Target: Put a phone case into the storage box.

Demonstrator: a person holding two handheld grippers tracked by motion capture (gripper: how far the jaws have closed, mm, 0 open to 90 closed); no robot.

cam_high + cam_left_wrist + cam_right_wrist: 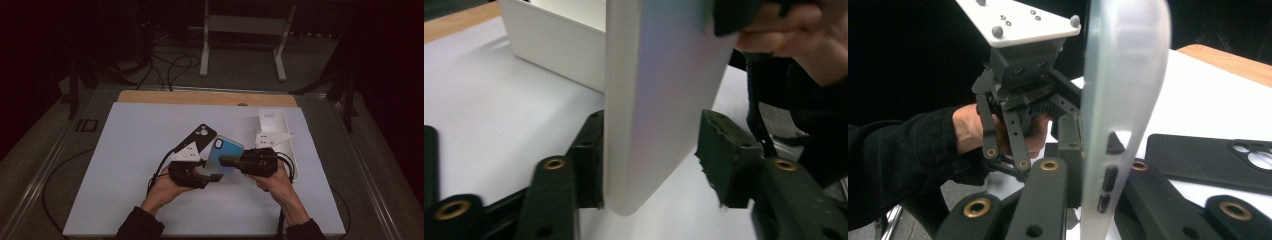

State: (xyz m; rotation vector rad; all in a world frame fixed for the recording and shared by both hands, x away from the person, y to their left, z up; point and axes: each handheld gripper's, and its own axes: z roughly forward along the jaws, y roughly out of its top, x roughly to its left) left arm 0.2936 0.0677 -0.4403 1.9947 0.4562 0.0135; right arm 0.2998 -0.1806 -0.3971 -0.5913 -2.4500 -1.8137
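1. The high view is dim and underexposed; only the white table (150,150) catches light, and the room around it falls to near black.
2. The left gripper view is brighter; the phone case (659,100) is soft and out of focus, with a pale sheen on its face.
3. The right gripper view has a black background; its close edges are blurred.

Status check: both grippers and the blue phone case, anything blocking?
Right gripper shut on blue phone case, held above the table. Left gripper open around its lower end. Black case and white case lie clear.
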